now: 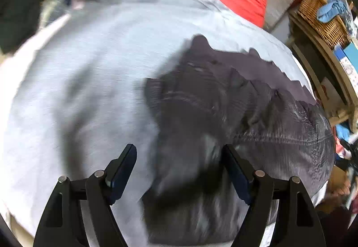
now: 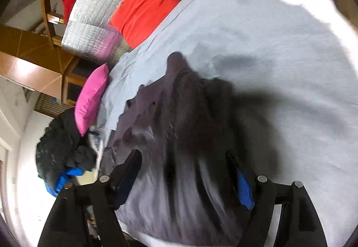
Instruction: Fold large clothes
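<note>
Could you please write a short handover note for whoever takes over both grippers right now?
Left gripper: open, holding nothing, above the near edge of the dark grey garment.
Right gripper: open, holding nothing, over the same garment.
The garment lies bunched and wrinkled on the light blue bedsheet; the views are motion-blurred, so its exact layout is unclear.
Pink pillow and red cushion sit at the bed's edge; a black jacket is heaped beside the pillow.
Done: no neat fold visible.
Left: grip, spread and fold the garment.
</note>
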`<state>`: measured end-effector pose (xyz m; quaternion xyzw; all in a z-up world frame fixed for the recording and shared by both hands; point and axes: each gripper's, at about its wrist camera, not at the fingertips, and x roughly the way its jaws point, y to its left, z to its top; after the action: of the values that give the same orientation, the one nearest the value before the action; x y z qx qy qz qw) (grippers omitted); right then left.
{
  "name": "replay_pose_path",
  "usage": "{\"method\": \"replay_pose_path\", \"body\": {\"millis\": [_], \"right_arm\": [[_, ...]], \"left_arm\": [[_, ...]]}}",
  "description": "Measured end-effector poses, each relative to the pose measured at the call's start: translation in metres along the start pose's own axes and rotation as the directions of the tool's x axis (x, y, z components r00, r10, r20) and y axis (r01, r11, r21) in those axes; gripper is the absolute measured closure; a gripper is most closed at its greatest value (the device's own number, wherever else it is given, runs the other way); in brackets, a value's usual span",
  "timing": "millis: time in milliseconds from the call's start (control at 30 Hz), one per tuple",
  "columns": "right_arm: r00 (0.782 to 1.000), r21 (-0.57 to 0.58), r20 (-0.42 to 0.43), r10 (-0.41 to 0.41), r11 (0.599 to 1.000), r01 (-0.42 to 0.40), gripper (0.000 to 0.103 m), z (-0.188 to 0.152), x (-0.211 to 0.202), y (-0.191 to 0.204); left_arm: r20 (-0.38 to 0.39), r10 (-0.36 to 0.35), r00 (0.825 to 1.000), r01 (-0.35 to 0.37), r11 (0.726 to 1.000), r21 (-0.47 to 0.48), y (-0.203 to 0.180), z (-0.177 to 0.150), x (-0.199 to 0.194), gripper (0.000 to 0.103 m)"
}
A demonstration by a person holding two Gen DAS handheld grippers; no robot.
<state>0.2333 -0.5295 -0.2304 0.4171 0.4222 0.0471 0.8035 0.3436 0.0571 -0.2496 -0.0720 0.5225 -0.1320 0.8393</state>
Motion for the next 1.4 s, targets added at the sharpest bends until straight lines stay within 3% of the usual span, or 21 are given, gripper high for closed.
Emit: {"method": "replay_pose_path", "body": {"millis": [133,200,300,400,567,700,767,933,1033,1200,1300,1400], "right_arm": [[0.989,-0.088,0.116,-0.091,0.991,0.102,0.024,-0.026,-0.058,0.01],[0.976,-0.146,0.187,-0.113,0.979,0.141,0.024,-0.044,-0.08,0.021],[0.953,-0.225,0.274,-0.131,0.954,0.196,0.024,-0.076,-0.101,0.04],[0.927,-0.271,0.348,-0.136,0.932,0.239,0.024,-0.111,-0.111,0.058],[0.919,-0.345,0.376,-0.117,0.903,0.257,0.024,-0.159,-0.116,0.094],[0.915,-0.411,0.392,-0.101,0.87,0.272,0.024,-0.189,-0.129,0.124],[0.913,-0.419,0.396,-0.096,0.866,0.272,0.024,-0.198,-0.136,0.132],[0.884,-0.441,0.455,-0.106,0.836,0.327,0.024,-0.221,-0.159,0.157],[0.857,-0.453,0.496,-0.141,0.8,0.393,0.024,-0.231,-0.163,0.174],[0.841,-0.414,0.515,-0.165,0.811,0.413,0.024,-0.243,-0.165,0.182],[0.823,-0.4,0.526,-0.215,0.791,0.463,0.024,-0.249,-0.162,0.185],[0.824,-0.395,0.522,-0.22,0.794,0.462,0.024,-0.252,-0.16,0.187]], "left_arm": [[0.128,0.135,0.983,-0.137,0.99,0.009,-0.011,-0.029,-0.051,0.024],[0.204,0.202,0.958,-0.211,0.977,0.027,-0.027,-0.052,-0.082,0.024],[0.285,0.246,0.926,-0.267,0.963,0.037,-0.051,-0.089,-0.122,0.024],[0.333,0.227,0.915,-0.269,0.959,0.084,-0.082,-0.122,-0.151,0.023],[0.37,0.213,0.904,-0.28,0.95,0.137,-0.12,-0.157,-0.184,0.022],[0.447,0.223,0.866,-0.333,0.925,0.185,-0.138,-0.177,-0.216,0.022],[0.482,0.225,0.847,-0.351,0.918,0.187,-0.142,-0.182,-0.234,0.015],[0.546,0.194,0.815,-0.332,0.929,0.166,-0.143,-0.185,-0.263,0.014],[0.563,0.185,0.805,-0.322,0.934,0.153,-0.141,-0.182,-0.267,0.014],[0.588,0.192,0.786,-0.325,0.937,0.129,-0.14,-0.173,-0.269,0.014],[0.593,0.205,0.779,-0.324,0.94,0.101,-0.135,-0.17,-0.267,0.014],[0.593,0.23,0.772,-0.323,0.945,0.054,-0.125,-0.171,-0.269,0.014]]}}
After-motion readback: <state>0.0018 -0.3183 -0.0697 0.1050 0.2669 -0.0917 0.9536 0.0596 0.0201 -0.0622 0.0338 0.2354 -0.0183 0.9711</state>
